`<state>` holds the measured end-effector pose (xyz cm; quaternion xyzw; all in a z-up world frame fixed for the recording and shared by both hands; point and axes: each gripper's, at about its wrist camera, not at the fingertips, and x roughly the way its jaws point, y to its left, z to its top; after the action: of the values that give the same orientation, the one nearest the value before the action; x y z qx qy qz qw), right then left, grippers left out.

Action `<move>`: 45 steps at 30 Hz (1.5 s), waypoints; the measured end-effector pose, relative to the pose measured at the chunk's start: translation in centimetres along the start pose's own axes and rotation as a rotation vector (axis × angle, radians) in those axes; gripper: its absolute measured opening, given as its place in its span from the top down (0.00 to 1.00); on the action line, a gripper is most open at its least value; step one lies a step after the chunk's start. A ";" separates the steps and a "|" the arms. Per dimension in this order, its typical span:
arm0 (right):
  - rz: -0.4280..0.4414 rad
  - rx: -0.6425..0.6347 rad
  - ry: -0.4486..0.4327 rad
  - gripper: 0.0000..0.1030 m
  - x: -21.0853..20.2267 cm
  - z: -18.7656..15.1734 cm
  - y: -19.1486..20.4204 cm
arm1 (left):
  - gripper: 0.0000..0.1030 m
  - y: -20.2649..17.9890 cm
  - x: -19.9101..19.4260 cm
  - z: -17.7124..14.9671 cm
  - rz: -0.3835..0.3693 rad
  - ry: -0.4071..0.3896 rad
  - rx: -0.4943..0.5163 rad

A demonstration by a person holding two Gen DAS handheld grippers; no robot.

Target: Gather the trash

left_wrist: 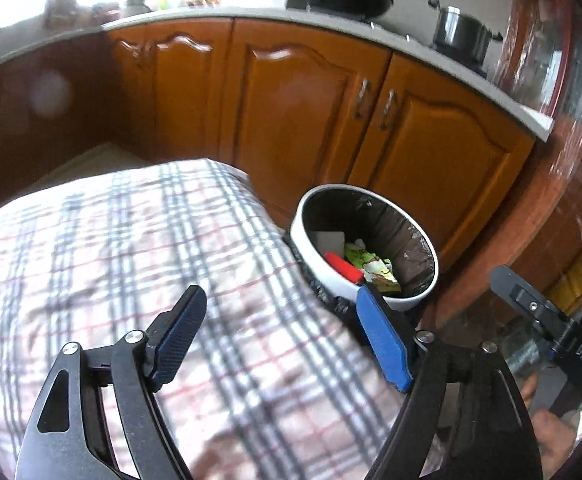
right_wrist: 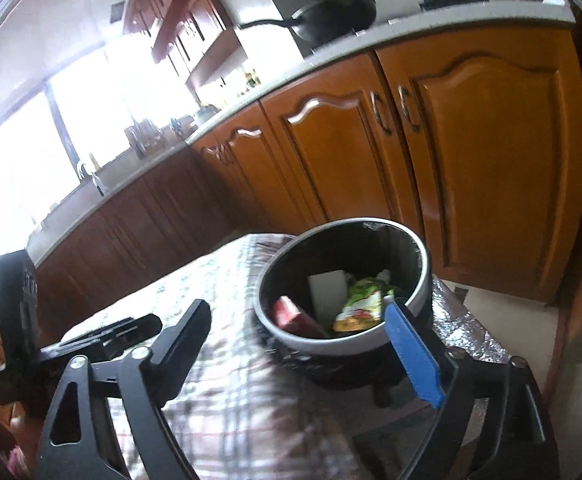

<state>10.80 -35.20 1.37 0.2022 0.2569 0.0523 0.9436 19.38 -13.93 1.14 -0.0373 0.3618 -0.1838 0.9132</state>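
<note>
Both grippers, left gripper (left_wrist: 281, 336) and right gripper (right_wrist: 305, 354), fingers wide, empty; bin (right_wrist: 343, 344) perches near the counter (left_wrist: 131, 248) edge; a nudge could tip it.

Blurred or cut off

The cloth (right_wrist: 251, 400) smears with motion; the right finger (right_wrist: 411, 356) hides part of the bin (left_wrist: 371, 296) rim; counter clutter (left_wrist: 91, 8) unreadable.

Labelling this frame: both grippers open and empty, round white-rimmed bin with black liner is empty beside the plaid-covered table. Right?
Not quite: the round white-rimmed bin with black liner is not empty. The right wrist view shows a red packet, a white card and a green-yellow wrapper inside. The left gripper and right gripper are open and empty, beside the plaid-covered table.
</note>
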 end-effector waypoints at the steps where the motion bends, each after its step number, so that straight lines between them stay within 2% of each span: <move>1: 0.000 0.002 -0.010 0.07 -0.3 -0.2 0.3 | 0.18 0.4 -0.9 -0.5 0.012 -0.016 -0.008; 6: -0.016 -0.008 -0.079 0.03 -2.4 -1.8 2.3 | 0.13 2.0 -4.6 -3.1 0.075 -0.113 -0.016; 9: -0.047 -0.073 -0.126 0.03 -3.6 -1.9 3.9 | 0.11 2.3 -6.2 -3.8 0.089 -0.165 -0.010; 11: -0.053 -0.120 -0.186 0.00 -5.1 -2.0 4.9 | 0.10 2.4 -7.7 -4.2 0.089 -0.207 -0.002; 13: -0.084 -0.177 -0.295 0.00 -6.7 -2.6 5.9 | 0.01 2.4 -9.0 -4.7 0.094 -0.249 0.001; 15: -0.125 -0.210 -0.345 0.00 -7.6 -3.4 6.8 | 0.00 2.2 -10.2 -5.4 0.112 -0.292 0.009; 20: -0.090 -0.257 -0.250 0.00 -6.6 -4.4 8.4 | 0.00 1.5 -11.3 -6.1 0.167 -0.313 0.031; 26: -0.055 -0.271 -0.203 0.00 -6.6 -5.5 9.6 | 0.00 1.5 -12.8 -7.2 0.294 -0.326 0.056; 29: -0.047 -0.279 -0.187 0.00 -6.7 -6.1 10.3 | 0.00 2.0 -13.3 -8.0 0.324 -0.324 0.055; 34: -0.042 -0.300 -0.178 0.00 -6.6 -6.5 11.0 | 0.00 2.5 -13.8 -8.9 0.359 -0.324 0.049; 45: -0.040 -0.281 -0.163 0.00 -6.3 -6.5 10.5 | 0.00 3.0 -13.6 -9.0 0.370 -0.303 0.029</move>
<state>2.18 -24.56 3.49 0.0666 0.1737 0.0525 0.9811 5.14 -5.60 2.69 0.0154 0.2185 -0.0107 0.9757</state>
